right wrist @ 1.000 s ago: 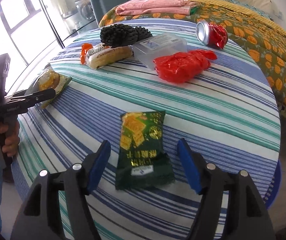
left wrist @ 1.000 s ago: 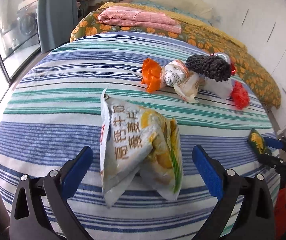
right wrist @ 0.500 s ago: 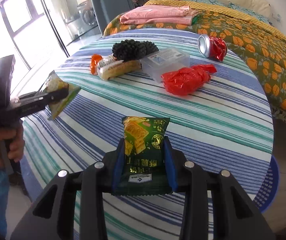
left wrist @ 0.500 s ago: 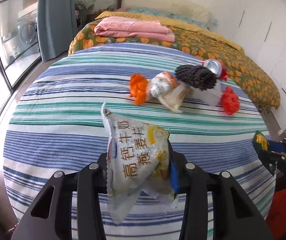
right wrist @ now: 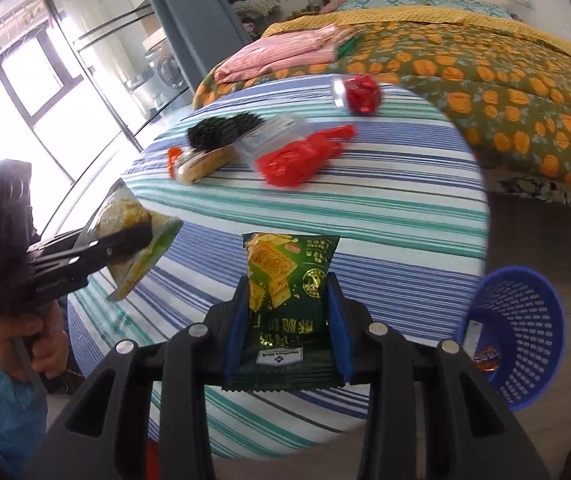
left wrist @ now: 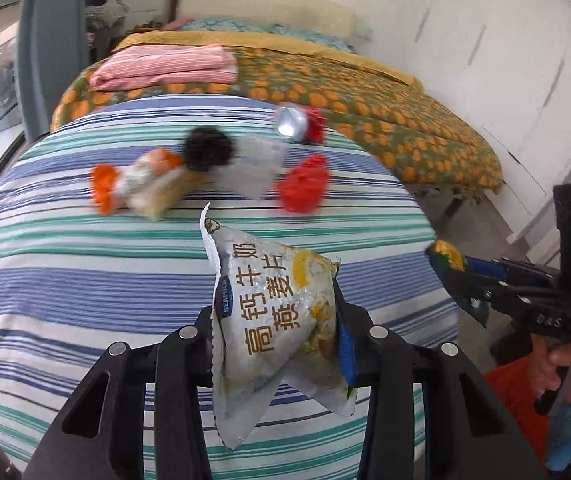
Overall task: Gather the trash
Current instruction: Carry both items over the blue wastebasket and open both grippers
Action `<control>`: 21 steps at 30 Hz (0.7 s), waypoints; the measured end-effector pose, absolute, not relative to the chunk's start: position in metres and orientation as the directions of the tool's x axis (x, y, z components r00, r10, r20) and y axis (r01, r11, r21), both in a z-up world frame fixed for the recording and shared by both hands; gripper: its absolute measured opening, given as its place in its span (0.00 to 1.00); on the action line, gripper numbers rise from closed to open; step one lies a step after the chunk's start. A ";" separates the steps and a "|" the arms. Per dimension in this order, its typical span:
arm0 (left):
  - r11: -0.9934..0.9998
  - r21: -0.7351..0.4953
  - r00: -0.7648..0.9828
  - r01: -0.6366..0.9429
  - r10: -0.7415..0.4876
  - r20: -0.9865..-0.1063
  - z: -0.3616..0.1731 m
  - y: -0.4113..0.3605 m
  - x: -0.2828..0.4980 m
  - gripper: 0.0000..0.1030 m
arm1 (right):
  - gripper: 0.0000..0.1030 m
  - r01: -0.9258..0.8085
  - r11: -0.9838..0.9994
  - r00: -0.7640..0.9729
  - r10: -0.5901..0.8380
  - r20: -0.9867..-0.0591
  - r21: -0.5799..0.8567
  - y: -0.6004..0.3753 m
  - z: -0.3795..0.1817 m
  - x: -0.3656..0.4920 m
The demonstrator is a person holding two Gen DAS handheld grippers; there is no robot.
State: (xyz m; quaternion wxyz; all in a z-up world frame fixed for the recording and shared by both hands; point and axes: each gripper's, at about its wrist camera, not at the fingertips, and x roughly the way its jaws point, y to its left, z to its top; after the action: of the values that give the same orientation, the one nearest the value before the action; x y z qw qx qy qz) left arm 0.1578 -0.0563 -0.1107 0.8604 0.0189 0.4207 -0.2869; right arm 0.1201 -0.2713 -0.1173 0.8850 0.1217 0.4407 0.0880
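My left gripper point(left wrist: 277, 316) is shut on a silver and yellow snack bag point(left wrist: 273, 308), held up above the striped round table point(left wrist: 65, 280). My right gripper point(right wrist: 287, 312) is shut on a dark green cracker packet point(right wrist: 289, 276), also lifted off the table point(right wrist: 385, 208). Each gripper shows in the other's view: the right one point(left wrist: 461, 272) at the right edge with its packet, the left one point(right wrist: 125, 240) at the left with its bag point(right wrist: 133, 236). Further trash lies at the table's far side: a crushed red can point(left wrist: 299, 124), a red plastic bag point(left wrist: 303, 188), an orange wrapper point(left wrist: 103, 188).
A blue plastic basket point(right wrist: 521, 332) stands on the floor to the right of the table, with a wrapper inside. A black mesh lump point(right wrist: 221, 130) and a clear plastic box point(right wrist: 273, 138) sit among the trash. Behind the table is a bed point(right wrist: 485, 68) with folded pink cloth.
Both grippers closed on their packets, which lay on the table, and lifted them. Both views have pulled back and swung, so the blue basket now shows on the right.
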 end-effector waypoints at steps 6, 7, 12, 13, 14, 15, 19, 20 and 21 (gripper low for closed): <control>0.738 -0.247 0.381 0.628 -0.568 -0.729 -0.104 -0.153 0.133 0.39 | 0.35 0.098 0.957 0.633 0.151 -0.760 0.272 -0.364 -0.114 0.093; 0.720 -0.250 0.363 0.647 -0.579 -0.729 -0.104 -0.172 0.129 0.40 | 0.35 0.129 0.954 0.633 0.130 -0.763 0.269 -0.382 -0.115 0.088; 0.650 -0.265 0.278 0.712 -0.608 -0.744 -0.115 -0.264 0.116 0.40 | 0.35 0.247 0.930 0.623 0.062 -0.780 0.272 -0.461 -0.128 0.067; 0.641 -0.263 0.267 0.721 -0.607 -0.748 -0.119 -0.279 0.116 0.40 | 0.35 0.266 0.924 0.617 0.056 -0.785 0.275 -0.475 -0.133 0.065; 0.634 -0.259 0.257 0.729 -0.604 -0.754 -0.123 -0.295 0.114 0.41 | 0.35 0.282 0.918 0.614 0.049 -0.788 0.277 -0.489 -0.138 0.062; 0.627 -0.256 0.244 0.736 -0.599 -0.763 -0.130 -0.314 0.114 0.41 | 0.35 0.302 0.912 0.610 0.040 -0.792 0.278 -0.502 -0.143 0.060; 0.624 -0.246 0.213 0.742 -0.567 -0.796 -0.158 -0.369 0.121 0.41 | 0.35 0.365 0.880 0.593 0.033 -0.805 0.305 -0.542 -0.167 0.060; 0.625 -0.249 0.204 0.740 -0.561 -0.802 -0.165 -0.379 0.124 0.41 | 0.35 0.373 0.874 0.591 0.035 -0.806 0.312 -0.549 -0.172 0.060; 0.627 -0.256 0.192 0.735 -0.555 -0.809 -0.175 -0.391 0.127 0.41 | 0.35 0.385 0.866 0.588 0.037 -0.808 0.320 -0.559 -0.179 0.060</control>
State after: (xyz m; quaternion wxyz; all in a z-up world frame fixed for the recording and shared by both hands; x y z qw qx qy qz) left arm 0.1271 -0.3905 -0.1753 0.7662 0.0945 0.4761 -0.4212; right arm 0.0602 -0.5585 -0.1792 0.8585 0.2386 0.4424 -0.1014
